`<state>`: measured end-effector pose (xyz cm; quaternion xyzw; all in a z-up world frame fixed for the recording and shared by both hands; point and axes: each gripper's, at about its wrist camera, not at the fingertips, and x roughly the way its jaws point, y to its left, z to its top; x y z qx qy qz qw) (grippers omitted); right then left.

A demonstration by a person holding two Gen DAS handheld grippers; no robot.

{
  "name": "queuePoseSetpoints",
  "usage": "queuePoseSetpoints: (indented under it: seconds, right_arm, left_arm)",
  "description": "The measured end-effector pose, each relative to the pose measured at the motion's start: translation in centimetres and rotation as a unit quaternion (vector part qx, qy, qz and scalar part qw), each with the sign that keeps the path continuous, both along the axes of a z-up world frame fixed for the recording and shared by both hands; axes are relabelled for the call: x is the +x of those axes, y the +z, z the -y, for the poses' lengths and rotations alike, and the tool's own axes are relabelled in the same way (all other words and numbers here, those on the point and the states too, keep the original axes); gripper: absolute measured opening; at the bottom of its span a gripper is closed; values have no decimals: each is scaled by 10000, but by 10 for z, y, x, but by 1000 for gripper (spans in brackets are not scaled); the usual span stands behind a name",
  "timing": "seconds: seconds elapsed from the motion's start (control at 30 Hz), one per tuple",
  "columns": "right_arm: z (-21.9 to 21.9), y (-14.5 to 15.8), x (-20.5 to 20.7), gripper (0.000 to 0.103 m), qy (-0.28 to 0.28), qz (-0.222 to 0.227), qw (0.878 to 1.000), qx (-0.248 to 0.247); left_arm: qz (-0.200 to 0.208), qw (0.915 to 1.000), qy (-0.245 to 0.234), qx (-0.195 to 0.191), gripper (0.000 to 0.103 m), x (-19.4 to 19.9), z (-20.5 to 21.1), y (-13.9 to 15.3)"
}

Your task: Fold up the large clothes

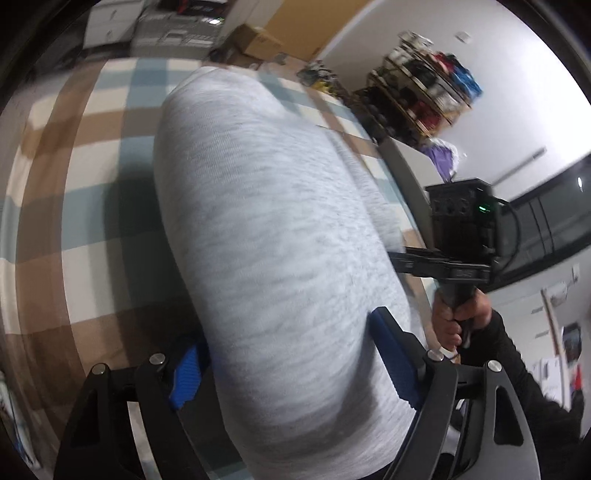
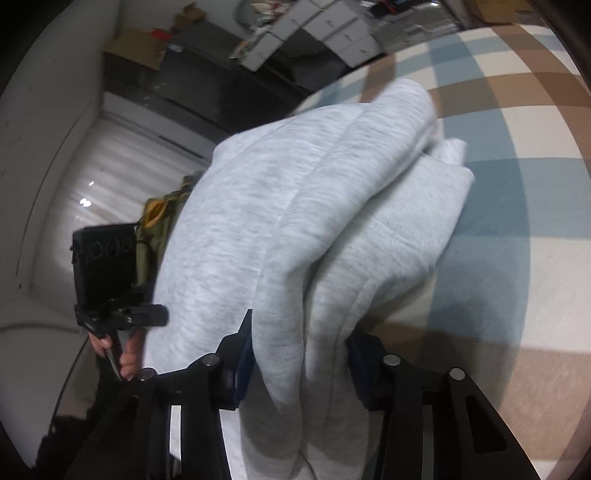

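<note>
A large light grey garment [image 1: 266, 221] is lifted above a checked cloth surface [image 1: 74, 155]. My left gripper [image 1: 291, 365] is shut on a thick fold of it between the blue pads [image 1: 184, 376]. In the right wrist view the same grey garment [image 2: 303, 229] hangs in bunched folds, and my right gripper [image 2: 299, 365] is shut on them. The right gripper's body and the hand holding it show in the left wrist view [image 1: 461, 236]; the left gripper's body shows in the right wrist view [image 2: 107, 273]. Both frames are motion blurred.
The checked blue, brown and cream cloth [image 2: 517, 206] covers the work surface. A cluttered shelf [image 1: 424, 92] stands against the wall. Cardboard boxes [image 1: 255, 40] and white drawers [image 2: 328, 29] lie beyond the far edge. An olive-green item [image 2: 159, 221] sits beside the garment.
</note>
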<state>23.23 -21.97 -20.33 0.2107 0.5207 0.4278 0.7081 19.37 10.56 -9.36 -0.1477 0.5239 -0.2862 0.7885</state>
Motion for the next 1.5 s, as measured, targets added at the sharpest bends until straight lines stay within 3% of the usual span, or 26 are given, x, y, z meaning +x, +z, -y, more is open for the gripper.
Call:
queuePoseSetpoints:
  seconds: [0.1,0.2,0.4,0.5,0.6,0.7,0.87,0.97,1.1,1.2,1.3,1.37,1.5]
  right_arm:
    - [6,-16,-5,42,-131,-133,9998,40]
    - [7,-11,-7,37,-274,-80,9994,173]
    - [-3,34,-20,33,-45,563,9984,75]
    - [-14,52,-24,32,-63,706,9970,313]
    - [-27,66,-28,32,4,971,9945,388]
    - [-43,63,-27,32,-132,918,9946,475]
    - [-65,83,-24,27,-111,1240,9892,769]
    - [-94,86,-21,27,-21,1334,9908,227]
    - [-104,36,-10,24,-24,776,9954,-567]
    - [-95,10,-2,35,-170,432,9958,-790]
    - [-93,3,8,70,-192,344,9892,-1409]
    - [-96,3,10,70,-100,318,9897,-1389]
    - [-122,-21,11,69,493,-192,9917,-1174]
  left_arm:
    - [78,9995,-53,295,80,-3,3,-14]
    - [-270,9994,199,-60,79,7,-14,-21]
    - [100,9993,341,-79,79,5,-21,22]
    - [260,9988,392,-145,79,5,-34,45]
    - [359,9985,406,-7,79,3,-43,51]
    - [368,9980,454,232,79,1,-34,49]
    - [490,9962,718,93,77,-4,-34,52]
    - [459,9953,828,226,77,-5,-44,34]
    - [-113,9941,993,433,75,2,-50,-31]
    - [108,9936,1110,201,76,-5,-55,-41]
    - [91,9934,1128,176,79,-4,-54,-45]
    - [50,9938,1101,153,81,0,-53,-48]
    - [-77,9944,1046,158,85,3,-49,-51]
